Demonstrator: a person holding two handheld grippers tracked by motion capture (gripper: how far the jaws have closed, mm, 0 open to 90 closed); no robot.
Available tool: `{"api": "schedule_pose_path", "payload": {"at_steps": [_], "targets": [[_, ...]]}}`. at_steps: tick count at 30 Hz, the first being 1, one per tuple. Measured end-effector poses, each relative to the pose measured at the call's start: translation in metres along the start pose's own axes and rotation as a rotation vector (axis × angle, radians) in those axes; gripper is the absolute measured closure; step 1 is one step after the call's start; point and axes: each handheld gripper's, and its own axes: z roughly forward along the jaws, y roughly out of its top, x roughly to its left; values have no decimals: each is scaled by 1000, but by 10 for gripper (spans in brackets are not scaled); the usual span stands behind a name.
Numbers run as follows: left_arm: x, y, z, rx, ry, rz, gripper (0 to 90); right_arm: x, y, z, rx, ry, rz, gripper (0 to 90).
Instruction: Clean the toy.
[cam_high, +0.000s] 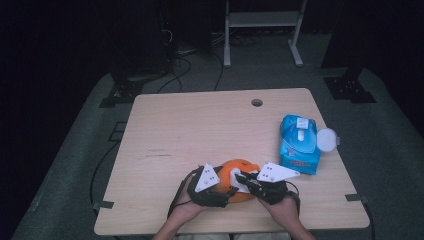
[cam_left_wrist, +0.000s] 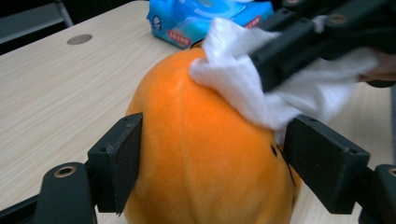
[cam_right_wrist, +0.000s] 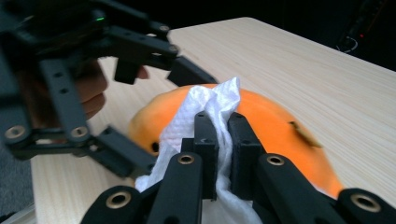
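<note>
You are wiping an orange plush toy (cam_high: 235, 180) that sits on the near edge of the desk (cam_high: 200, 125), between your two hands. Your left gripper (cam_left_wrist: 210, 154) straddles the toy: one finger (cam_left_wrist: 119, 161) touches its left flank, while the other finger (cam_left_wrist: 327, 161) stands just beside its right flank, so whether it truly clamps cannot be told. Your right gripper (cam_right_wrist: 223, 140) has its fingers closed on a white wet wipe (cam_right_wrist: 205, 107), which lies draped against the toy's top.

The toy looks soft and light, with a fuzzy surface that should give under pressure and not slip much. It would probably roll or slide if pushed unbraced, so hold it low across its widest part, as the left gripper does. The wipe is thin and limp and may tear or bunch; pinch it near its middle fold.

The desk's near edge lies close under your hands, so the toy could fall towards you. A blue wipe pack (cam_high: 299, 144) with its lid open lies to the right, near. The far and left parts of the desk are bare, with a round cable hole (cam_high: 257, 102) at the far side.
</note>
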Motion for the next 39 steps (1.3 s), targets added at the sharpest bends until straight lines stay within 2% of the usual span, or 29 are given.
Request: {"api": "schedule_pose_path", "payload": {"at_steps": [1,4,7,9,11,13,15,16,17,19,20,21,22,24,27,29,30,32,33,34,36,37,39], "targets": [[1,0,-1,-3,-23,-10,214,-3,0,-2,-9,-13,8,836],[2,-1,-1,-6,-33,-17,187,-15,-2,-9,-15,-59,52,837],[3,-1,-1,-7,-23,-21,213,-25,-7,-12,-13,-69,92,837],[1,-1,0,-1,-11,5,248,-25,-8,-12,-14,-66,104,836],[-1,-1,0,-1,-9,27,271,-19,-4,-10,-16,-51,76,836],[-4,-1,0,7,-9,60,285,-10,1,-8,-29,-11,49,835],[-4,-1,0,12,-7,65,284,0,5,-4,-23,15,-7,834],[-3,-2,0,8,-9,44,275,1,5,-4,-17,9,-16,834],[0,-2,0,3,-8,2,245,-1,5,-4,-13,9,-11,835],[4,-1,2,-5,1,-73,171,-9,3,-5,-4,-4,25,836],[6,-1,2,-4,-2,-98,156,-12,1,-6,3,-10,38,837],[7,-2,3,-4,-5,-105,162,-13,-1,-6,5,-10,45,837],[5,-2,3,-4,-6,-88,189,-13,-1,-6,7,-8,50,837],[0,-2,3,0,1,-10,257,-9,2,-4,7,3,40,837],[-11,0,3,5,5,88,295,-2,8,0,-16,47,18,835],[-13,0,3,8,13,135,300,2,10,2,-16,55,-3,836],[-12,-1,2,1,12,144,305,1,10,1,-13,51,-9,837],[-12,-1,2,-3,9,140,308,-5,9,-2,-13,32,2,837],[-12,-2,2,-2,7,140,307,-9,8,-4,-12,11,12,838],[-11,-2,2,-3,5,135,299,-16,5,-7,-7,-31,26,838],[-9,-1,2,-3,-8,101,257,-24,0,-9,-1,-49,67,838],[-7,0,1,-3,-18,77,227,-26,-2,-10,-3,-50,70,838],[-1,2,0,-33,-37,-26,161,-20,-1,-9,-1,-40,59,839]]}}
